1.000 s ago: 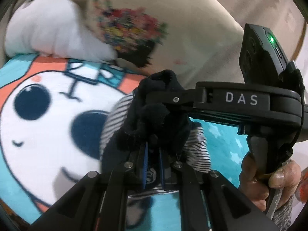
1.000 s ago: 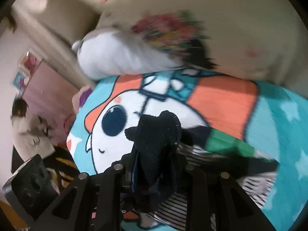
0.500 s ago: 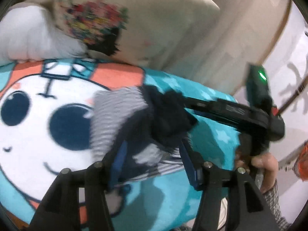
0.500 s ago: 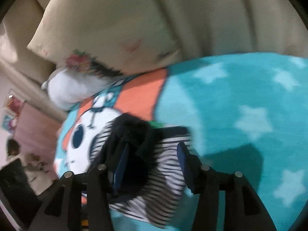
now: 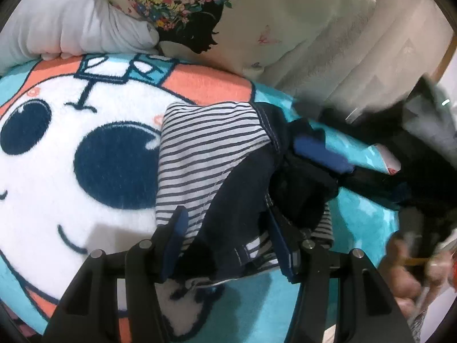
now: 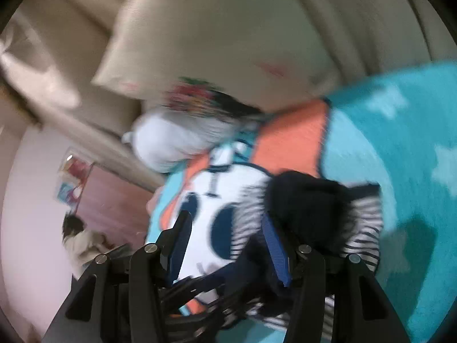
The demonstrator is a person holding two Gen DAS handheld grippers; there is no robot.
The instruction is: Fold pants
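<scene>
The pants (image 5: 205, 154) are white with navy stripes and dark navy panels. They lie in a folded bundle on a cartoon-face blanket (image 5: 71, 148). My left gripper (image 5: 228, 234) is open, its blue-padded fingers straddling the near edge of the bundle. My right gripper (image 6: 225, 240) is open just above the bundle (image 6: 308, 208); that view is blurred. From the left wrist view the right gripper's blue pad (image 5: 320, 151) shows at the bundle's far right, with the person's hand (image 5: 411, 268) behind it.
A floral-print cream pillow (image 5: 257, 14) and a white pillow (image 5: 71, 23) lie at the head of the bed. A cream headboard (image 6: 342, 23) stands behind. A room with a pink wall (image 6: 34, 194) lies off the bed's left side.
Both grippers have opened and let go of the dark pants fabric. The bundle now rests on the blanket, and both grippers have drawn back a little.
</scene>
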